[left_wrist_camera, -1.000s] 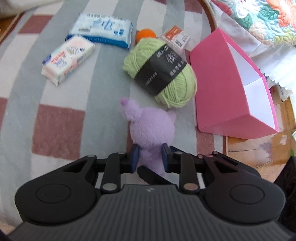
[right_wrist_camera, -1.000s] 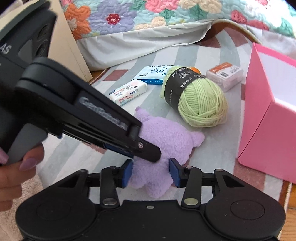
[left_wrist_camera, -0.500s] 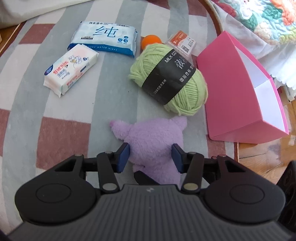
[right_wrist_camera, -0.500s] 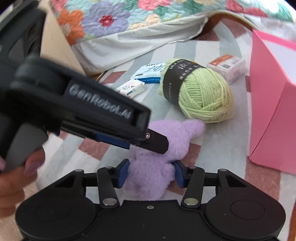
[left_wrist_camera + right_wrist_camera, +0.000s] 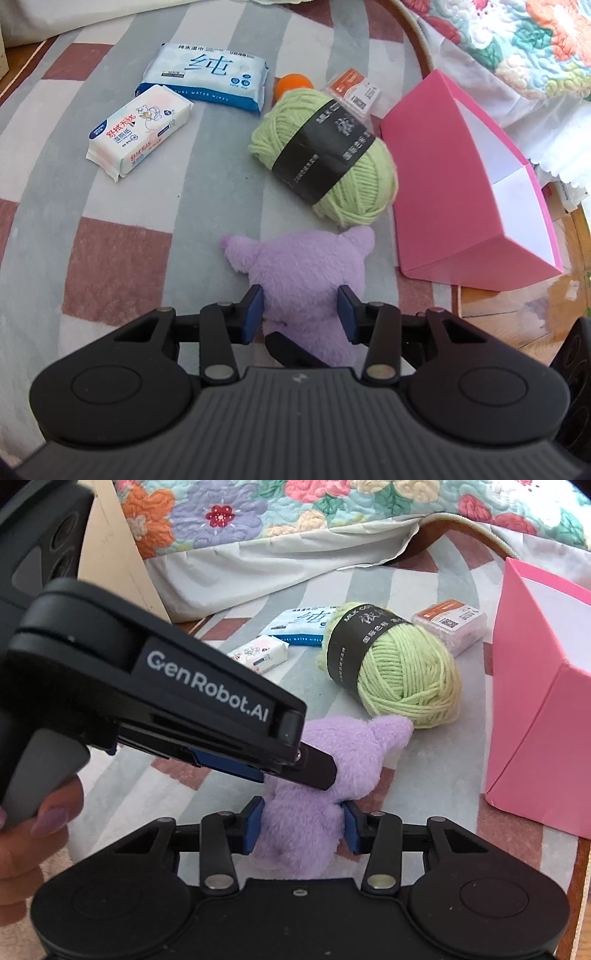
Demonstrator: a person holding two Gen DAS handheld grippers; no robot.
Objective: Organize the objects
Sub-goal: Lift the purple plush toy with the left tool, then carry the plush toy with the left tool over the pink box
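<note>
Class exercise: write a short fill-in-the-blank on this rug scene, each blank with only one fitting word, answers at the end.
1. Both grippers have their fingers around the ____ plush toy.
2. The green ball of yarn wears a ____ paper band.
3. The open box beside the yarn is ____ outside.
4. The small ball behind the yarn is ____.

Answers: purple; black; pink; orange.

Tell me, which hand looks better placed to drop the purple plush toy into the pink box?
Probably the right. The left gripper and right gripper have both just been closing their jaws on the purple plush toy, but the pink box stands on the right gripper's side.
</note>
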